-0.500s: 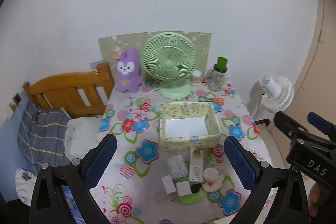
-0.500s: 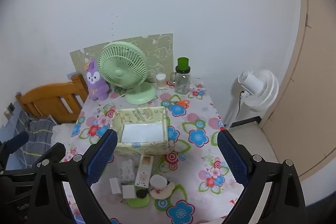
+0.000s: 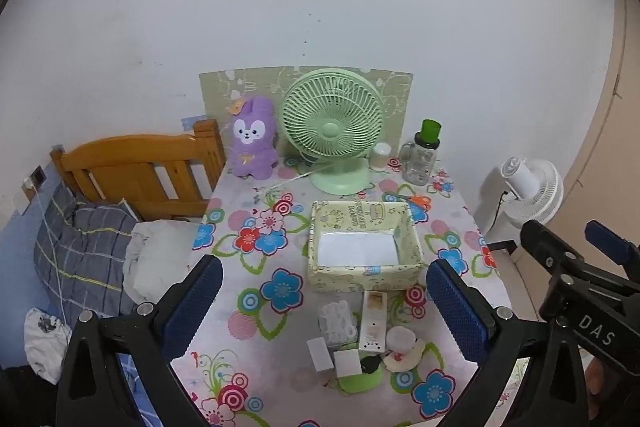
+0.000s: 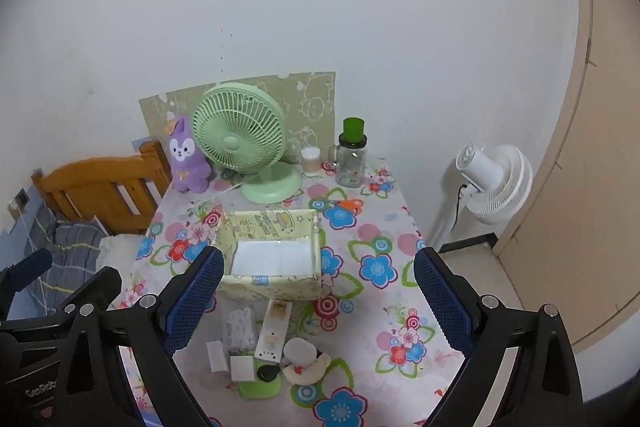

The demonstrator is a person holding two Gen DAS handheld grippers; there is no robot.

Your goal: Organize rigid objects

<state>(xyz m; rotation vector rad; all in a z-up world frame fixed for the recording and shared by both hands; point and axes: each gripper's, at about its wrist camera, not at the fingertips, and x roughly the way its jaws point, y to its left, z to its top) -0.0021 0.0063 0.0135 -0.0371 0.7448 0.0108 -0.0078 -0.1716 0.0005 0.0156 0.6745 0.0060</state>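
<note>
A pale yellow patterned box stands mid-table, holding only a white sheet. In front of it lies a cluster of small items: a long white box, a clear plastic case, two white blocks, a green lid with a black piece, and a round cream piece. My left gripper hovers open above the cluster, holding nothing. My right gripper is open and holds nothing too; it shows at the right of the left wrist view.
At the table's back stand a green fan, a purple plush, a small jar and a green-capped bottle. Orange scissors lie beside the box. A wooden bed flanks the left, a white floor fan the right.
</note>
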